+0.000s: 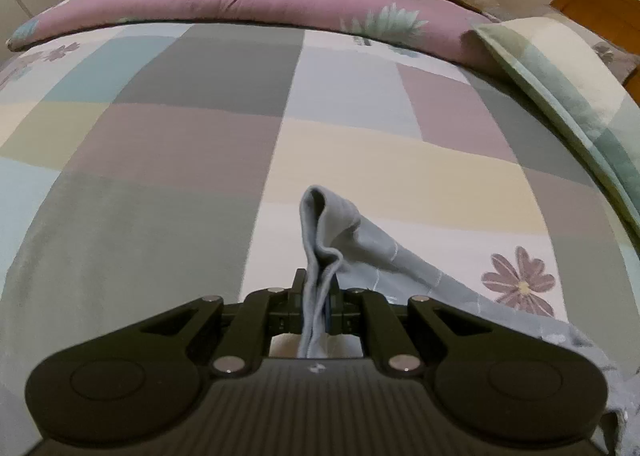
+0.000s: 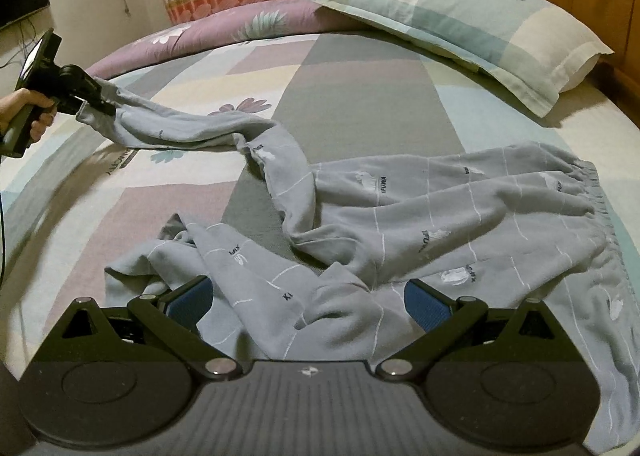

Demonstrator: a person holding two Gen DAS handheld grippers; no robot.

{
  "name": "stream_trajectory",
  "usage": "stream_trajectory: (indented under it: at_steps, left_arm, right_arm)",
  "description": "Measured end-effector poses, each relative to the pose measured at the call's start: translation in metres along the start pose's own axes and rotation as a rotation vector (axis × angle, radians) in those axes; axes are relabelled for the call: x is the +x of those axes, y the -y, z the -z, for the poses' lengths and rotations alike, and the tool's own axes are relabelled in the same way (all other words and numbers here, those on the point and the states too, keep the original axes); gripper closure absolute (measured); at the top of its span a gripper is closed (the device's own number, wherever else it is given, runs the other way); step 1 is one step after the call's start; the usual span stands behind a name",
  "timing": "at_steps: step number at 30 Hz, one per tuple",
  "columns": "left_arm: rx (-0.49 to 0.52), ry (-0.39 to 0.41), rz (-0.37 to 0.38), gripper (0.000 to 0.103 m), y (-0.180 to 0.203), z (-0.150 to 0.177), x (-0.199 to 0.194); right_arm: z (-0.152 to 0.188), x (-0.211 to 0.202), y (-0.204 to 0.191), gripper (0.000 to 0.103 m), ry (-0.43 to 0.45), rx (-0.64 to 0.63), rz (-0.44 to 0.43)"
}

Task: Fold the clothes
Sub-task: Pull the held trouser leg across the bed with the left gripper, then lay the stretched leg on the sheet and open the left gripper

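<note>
Trousers (image 2: pixel 440 216) lie spread and rumpled on the bed (image 2: pixel 360 68), waistband toward the right edge in the right wrist view, two legs running leftward. Far leg's cuff is lifted off the bed, clenched in the left gripper (image 1: pixel 320 296); its jaws are closed on a bunched fold of grey cloth. Near leg lies crumpled straight ahead of the right gripper (image 2: pixel 308 296): jaws released, blue pads wide apart, cloth lying between them, nothing pinched. Near leg's cuff sits forward-left of those jaws, so right hand is the nearer one for it. Long axis runs left-right across the right view.

Count: one pair of trousers, two legs, two grippers, one pillow (image 2: pixel 480 24), one purple quilt (image 1: pixel 240 0). Garment is not folded as it lies.
</note>
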State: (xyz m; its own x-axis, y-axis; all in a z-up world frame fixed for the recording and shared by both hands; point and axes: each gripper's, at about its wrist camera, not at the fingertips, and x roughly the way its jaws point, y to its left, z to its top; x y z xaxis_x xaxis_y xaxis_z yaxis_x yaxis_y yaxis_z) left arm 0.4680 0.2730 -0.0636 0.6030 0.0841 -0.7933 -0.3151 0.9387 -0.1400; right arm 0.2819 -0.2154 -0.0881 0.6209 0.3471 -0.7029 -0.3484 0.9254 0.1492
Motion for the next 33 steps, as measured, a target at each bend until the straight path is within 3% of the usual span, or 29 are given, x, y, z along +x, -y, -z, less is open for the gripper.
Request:
stream_trajectory:
  at_steps: [22, 25, 33]
  left_arm:
    - [0.011, -0.051, -0.127, 0.097, -0.029, -0.026, 0.034]
    - [0.018, -0.047, -0.142, 0.097, -0.031, -0.03, 0.032]
    - [0.04, -0.094, -0.149, 0.097, -0.032, -0.027, 0.042]
  right_arm:
    - [-0.05, 0.016, 0.018, 0.001, 0.003, -0.123, -0.005]
    - [-0.062, 0.022, 0.027, 0.005, 0.004, -0.15, 0.006]
    - [-0.095, 0.043, 0.06, 0.034, -0.014, -0.226, 0.032]
